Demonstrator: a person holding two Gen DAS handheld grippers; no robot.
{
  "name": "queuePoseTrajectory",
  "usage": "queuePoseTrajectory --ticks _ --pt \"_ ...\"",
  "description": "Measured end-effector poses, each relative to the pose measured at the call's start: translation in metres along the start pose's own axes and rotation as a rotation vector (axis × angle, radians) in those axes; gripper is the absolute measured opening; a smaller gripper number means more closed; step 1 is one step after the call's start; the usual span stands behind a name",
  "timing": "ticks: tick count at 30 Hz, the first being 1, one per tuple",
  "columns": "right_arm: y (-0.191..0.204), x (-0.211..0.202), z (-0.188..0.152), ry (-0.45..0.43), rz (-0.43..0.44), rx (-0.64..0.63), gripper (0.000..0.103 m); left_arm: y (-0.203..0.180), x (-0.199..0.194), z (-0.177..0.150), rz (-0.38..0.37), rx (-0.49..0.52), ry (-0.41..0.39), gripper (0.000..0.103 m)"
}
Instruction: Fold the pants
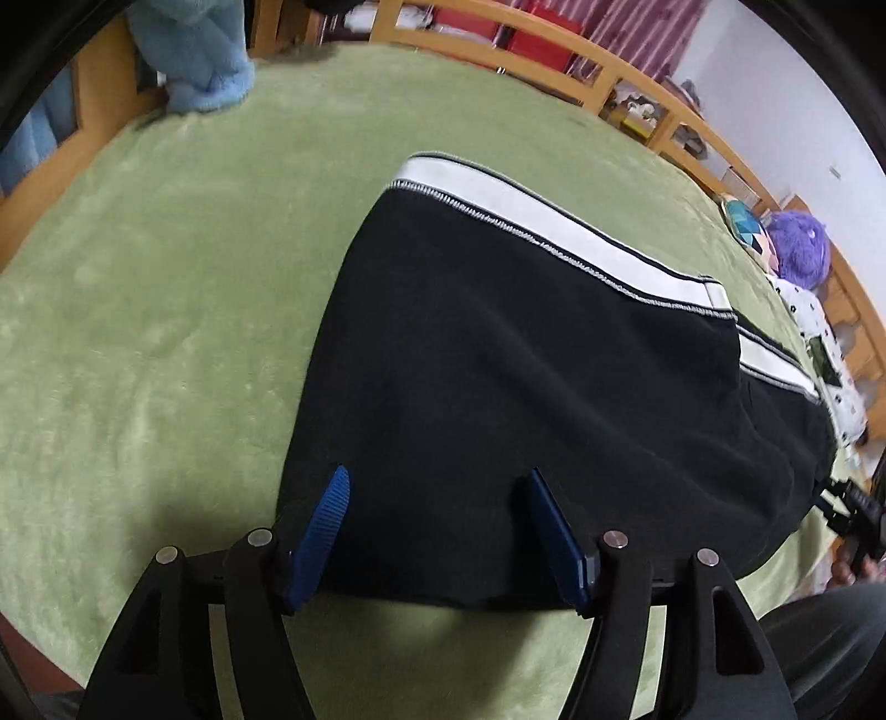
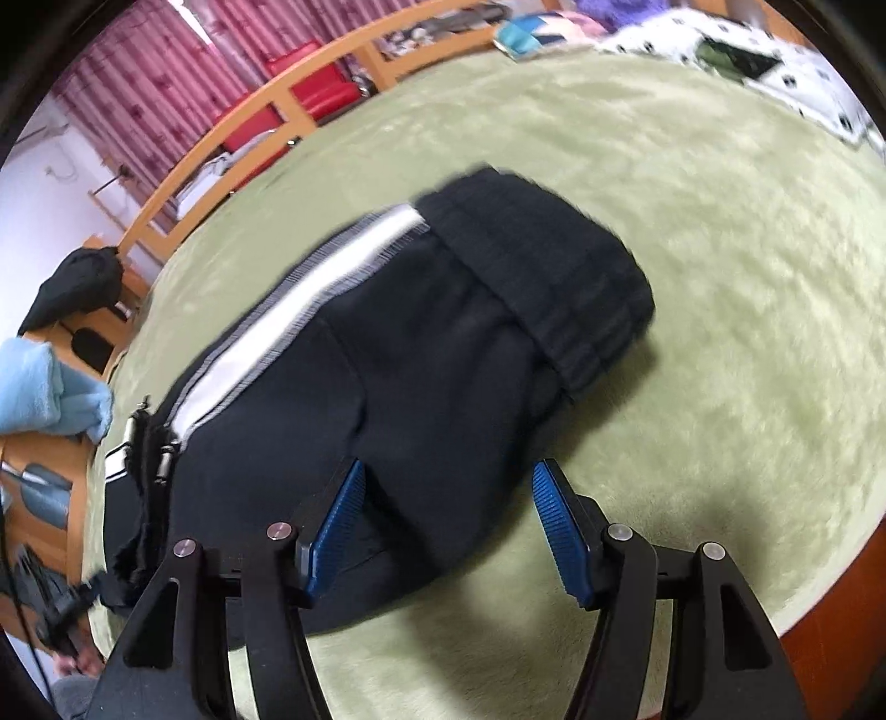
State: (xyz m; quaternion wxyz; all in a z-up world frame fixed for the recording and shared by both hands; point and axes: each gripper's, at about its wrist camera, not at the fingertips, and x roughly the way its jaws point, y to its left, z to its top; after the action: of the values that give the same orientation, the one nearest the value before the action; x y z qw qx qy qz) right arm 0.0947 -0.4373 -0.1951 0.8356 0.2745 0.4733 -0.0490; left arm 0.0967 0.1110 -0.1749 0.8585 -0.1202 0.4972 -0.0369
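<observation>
Both claws, left gripper (image 1: 437,526) and right gripper (image 2: 448,526), are hanging wide and empty at six o'clock over the folded pants (image 1: 526,399) lying on the green blanket (image 1: 166,332), apparently releasing the completed fold.

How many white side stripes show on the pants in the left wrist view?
2: a long stripe along the pants' far edge, a shorter one right; others may be folded under.

We see the pants (image 2: 421,354) smeared by motion blur in the right wrist view, their stripe's stitching unreadable. In the left wrist view their right end runs behind the other gripper (image 1: 855,512), itself cut by the frame edge. The blue blanket (image 1: 194,50) is cropped at the top.
</observation>
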Motion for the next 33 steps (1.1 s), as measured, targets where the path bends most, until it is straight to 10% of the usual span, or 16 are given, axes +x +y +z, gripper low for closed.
queuePoseTrajectory --ticks 8,20,33 --pt "0.003 -0.015 0.000 -0.028 0.059 0.004 0.062 0.035 -0.024 -0.013 -0.030 -0.160 -0.027 0.065" --pt "0.126 -0.008 0.052 -0.003 0.121 -0.221 0.064 0.064 0.005 -0.009 -0.184 -0.339 0.007 0.066" --pt "-0.007 -0.021 0.015 -0.010 0.079 0.007 0.054 0.040 0.013 0.060 -0.105 -0.150 -0.010 0.066"
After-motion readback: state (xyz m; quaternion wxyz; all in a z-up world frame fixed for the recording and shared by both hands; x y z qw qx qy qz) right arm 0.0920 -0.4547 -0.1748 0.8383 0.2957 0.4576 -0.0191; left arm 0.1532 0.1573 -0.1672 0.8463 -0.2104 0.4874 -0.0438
